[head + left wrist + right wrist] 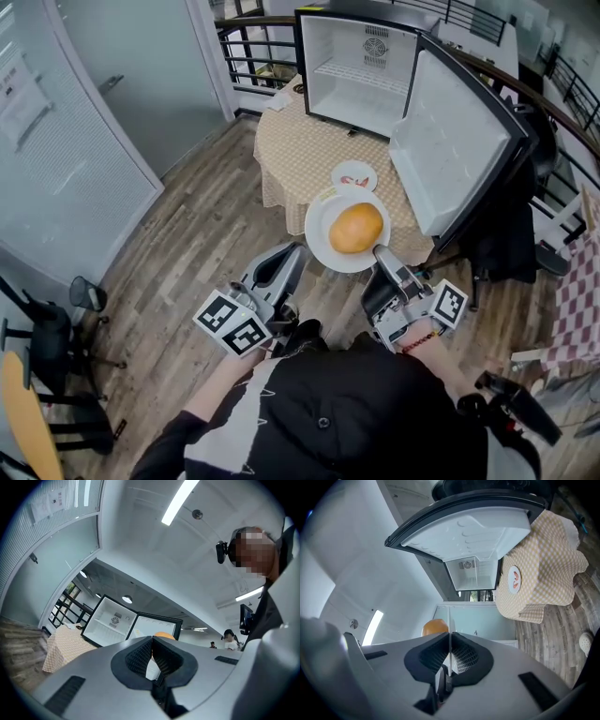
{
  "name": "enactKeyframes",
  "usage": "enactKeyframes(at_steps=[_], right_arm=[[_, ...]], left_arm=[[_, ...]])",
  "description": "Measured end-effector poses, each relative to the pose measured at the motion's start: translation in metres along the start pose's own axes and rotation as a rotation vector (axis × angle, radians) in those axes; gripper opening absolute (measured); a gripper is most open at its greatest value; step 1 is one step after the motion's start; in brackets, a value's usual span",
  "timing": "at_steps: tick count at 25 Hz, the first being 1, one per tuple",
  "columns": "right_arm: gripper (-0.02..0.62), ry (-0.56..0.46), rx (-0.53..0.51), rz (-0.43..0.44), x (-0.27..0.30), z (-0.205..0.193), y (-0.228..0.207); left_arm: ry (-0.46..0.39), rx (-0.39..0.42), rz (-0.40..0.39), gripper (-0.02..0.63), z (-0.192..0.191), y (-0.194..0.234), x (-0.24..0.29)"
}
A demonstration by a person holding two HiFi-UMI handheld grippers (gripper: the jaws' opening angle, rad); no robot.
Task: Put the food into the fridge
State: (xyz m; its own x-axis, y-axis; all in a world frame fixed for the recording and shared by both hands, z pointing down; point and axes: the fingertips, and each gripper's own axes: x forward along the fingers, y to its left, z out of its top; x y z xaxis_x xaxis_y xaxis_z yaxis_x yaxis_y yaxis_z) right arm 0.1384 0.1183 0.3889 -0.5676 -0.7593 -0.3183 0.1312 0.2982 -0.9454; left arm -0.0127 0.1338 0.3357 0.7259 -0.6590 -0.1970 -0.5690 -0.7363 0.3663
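Observation:
An orange bun [355,228] lies on a white plate [323,246], held in the air in front of a round table with a chequered cloth [300,150]. My right gripper [380,251] is shut on the plate's right rim; in the right gripper view the plate [449,625] runs edge-on between the pads, with the bun [435,627] beside it. My left gripper [298,249] is at the plate's left rim with its jaws shut on a white edge; the bun [164,634] shows just past them. A small plate of red food [353,175] sits on the table. The mini fridge [361,70] stands open and empty.
The fridge door [450,150] swings out to the right over the table's edge. Dark chairs [56,328] stand at the left on the wooden floor. A black chair [511,234] and a red chequered cloth [574,309] are at the right. A railing [253,52] runs behind the table.

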Motion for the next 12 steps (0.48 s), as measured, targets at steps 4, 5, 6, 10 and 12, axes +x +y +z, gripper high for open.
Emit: enactKeyframes(at_steps=[4, 5, 6, 10, 12], right_arm=[[0.026, -0.021, 0.002, -0.022, 0.024, 0.010, -0.016], [0.026, -0.026, -0.001, -0.029, 0.031, 0.012, -0.020], [0.026, -0.032, -0.003, -0.035, 0.038, 0.015, -0.024], [0.026, -0.067, -0.004, -0.051, 0.068, 0.027, -0.040], [0.026, -0.092, -0.007, -0.055, 0.085, 0.034, -0.048]], left_arm=[[0.010, -0.007, -0.007, 0.015, 0.002, 0.031, 0.013], [0.013, -0.010, -0.009, 0.015, 0.003, 0.040, 0.017], [0.017, -0.014, -0.015, 0.015, 0.003, 0.049, 0.022], [0.038, -0.019, -0.049, 0.015, 0.010, 0.084, 0.043], [0.052, -0.017, -0.067, 0.015, 0.013, 0.102, 0.051]])
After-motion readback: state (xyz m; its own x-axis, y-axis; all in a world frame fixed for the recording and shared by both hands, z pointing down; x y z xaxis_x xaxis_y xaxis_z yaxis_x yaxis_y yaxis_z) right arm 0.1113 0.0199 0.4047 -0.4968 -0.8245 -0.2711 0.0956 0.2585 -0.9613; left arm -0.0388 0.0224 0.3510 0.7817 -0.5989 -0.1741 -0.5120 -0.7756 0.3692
